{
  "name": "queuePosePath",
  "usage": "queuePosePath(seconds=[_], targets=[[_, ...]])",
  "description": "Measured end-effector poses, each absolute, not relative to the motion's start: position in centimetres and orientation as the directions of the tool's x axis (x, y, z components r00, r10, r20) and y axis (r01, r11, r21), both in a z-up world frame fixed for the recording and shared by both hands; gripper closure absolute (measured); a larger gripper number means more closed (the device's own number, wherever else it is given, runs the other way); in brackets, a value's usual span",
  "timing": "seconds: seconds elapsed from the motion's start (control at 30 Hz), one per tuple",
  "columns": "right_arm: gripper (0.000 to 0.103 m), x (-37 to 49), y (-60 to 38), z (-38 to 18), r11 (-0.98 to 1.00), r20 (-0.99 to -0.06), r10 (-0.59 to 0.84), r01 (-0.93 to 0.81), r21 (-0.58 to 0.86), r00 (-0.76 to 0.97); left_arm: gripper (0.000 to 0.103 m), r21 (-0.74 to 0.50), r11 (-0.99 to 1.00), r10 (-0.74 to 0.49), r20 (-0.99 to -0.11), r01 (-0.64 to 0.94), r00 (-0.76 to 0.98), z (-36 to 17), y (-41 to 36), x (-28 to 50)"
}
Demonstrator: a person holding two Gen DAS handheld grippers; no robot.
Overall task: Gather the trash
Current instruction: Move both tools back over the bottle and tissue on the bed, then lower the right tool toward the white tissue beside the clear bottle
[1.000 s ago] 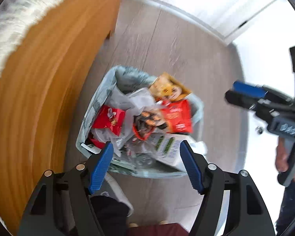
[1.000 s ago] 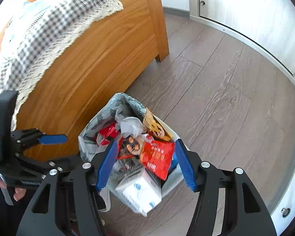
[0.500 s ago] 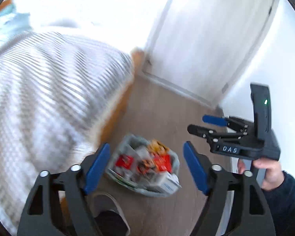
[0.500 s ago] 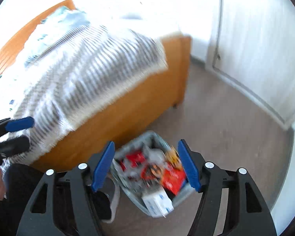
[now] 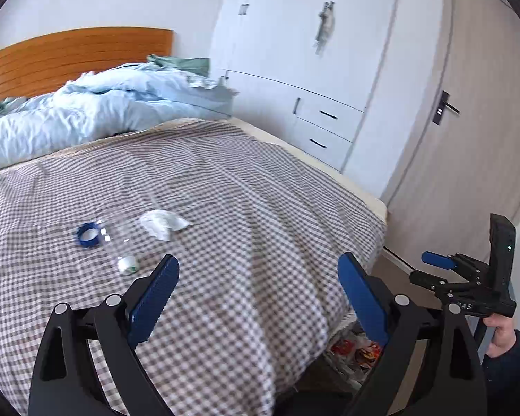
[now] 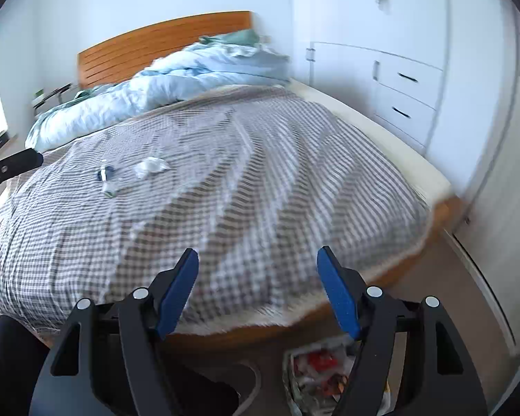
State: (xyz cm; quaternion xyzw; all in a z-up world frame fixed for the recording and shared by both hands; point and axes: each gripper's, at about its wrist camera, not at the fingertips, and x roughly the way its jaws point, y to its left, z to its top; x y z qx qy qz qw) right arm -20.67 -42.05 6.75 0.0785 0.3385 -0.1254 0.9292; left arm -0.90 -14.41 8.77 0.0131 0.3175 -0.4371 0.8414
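Both pairs of my fingers are released with nothing between them: the left gripper (image 5: 256,289) has just been opening to a wide spread, the right gripper (image 6: 256,289) has been opening too but stands a little narrower, and both look down over the bed (image 5: 225,180) with its checked cover. Down on the floor by the bed's foot sits the trash bag (image 6: 315,374), already stuffed with red wrappers, under my right fingers. What is left to collect lies on the cover, ahead and to the left of both pairs of fingers: a clear plastic bottle (image 5: 116,246), a crumpled white tissue (image 5: 163,223) just beside it on the right, and a blue tape ring (image 5: 88,234) touching or nearly touching the bottle's far end. My left fingers look the nearer, so I judge that hand should reach. The bottle lies on its side, its long axis running away from me and leaning left, with its white cap (image 5: 127,264) pointing back toward my left fingers.
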Motion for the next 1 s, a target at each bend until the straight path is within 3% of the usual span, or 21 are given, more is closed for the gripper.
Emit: queuePosePath(seconds=[0.3,0.53,0.6,0.67,0.83,1.0], targets=[[0.035,-10.8,-36.0,8.8,0.995,-0.639,-0.06,0.095,0.021,0.767,0.013,-0.352,0.781,-0.618,-0.554,0.515,0.558,7.4,-5.2,9.8],[0.035,-1.8,-32.4,4.1,1.0,-0.712,-0.016,0.017,-0.006,0.702,0.013,-0.403,0.838,-0.545,-0.64,0.368,0.541,2.1,-2.9,14.8],[0.04,1.2,-31.6,1.8,1.0,-0.741,0.009,-0.011,0.002,0.671,0.013,-0.395,0.85,-0.527,-0.664,0.349,0.531,0.9,-3.2,15.5],[0.053,4.5,-31.3,-0.5,1.0,-0.771,0.017,-0.015,0.01,0.636,0.013,-0.38,0.863,-0.505,-0.686,0.333,0.524,0.1,-3.5,15.8],[0.066,10.3,-30.8,-4.6,1.0,-0.812,0.016,0.012,0.028,0.584,0.013,-0.346,0.87,-0.488,-0.7,0.35,0.522,-0.6,-4.4,15.7],[0.096,10.1,-30.0,-5.4,0.999,-0.8,-0.042,0.024,-0.034,0.599,0.013,-0.318,0.875,-0.473,-0.718,0.365,0.51,-1.5,-5.4,15.8]])
